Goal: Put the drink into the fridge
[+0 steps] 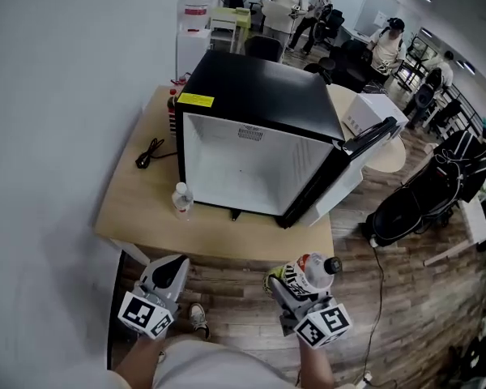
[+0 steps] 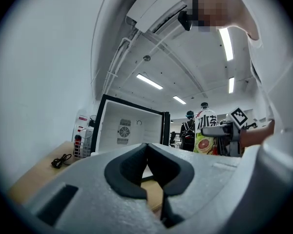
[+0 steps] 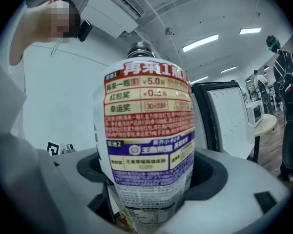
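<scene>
The right gripper (image 1: pixel 296 286) is clamping the drink (image 3: pixel 146 130), holding it just off the table's (image 1: pixel 138 209) near edge. The left gripper (image 2: pixel 146 147) is pressing its fingers (image 2: pixel 124 167) together, empty. The fridge (image 1: pixel 243 160) is standing open on the table.

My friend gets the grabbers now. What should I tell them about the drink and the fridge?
Left gripper: shut, empty.
Right gripper: shut on the drink bottle, held short of the table.
Fridge: on the table, door open.
Done: drink in hand, door open.
Left: set the bottle inside the fridge and let go.
</scene>
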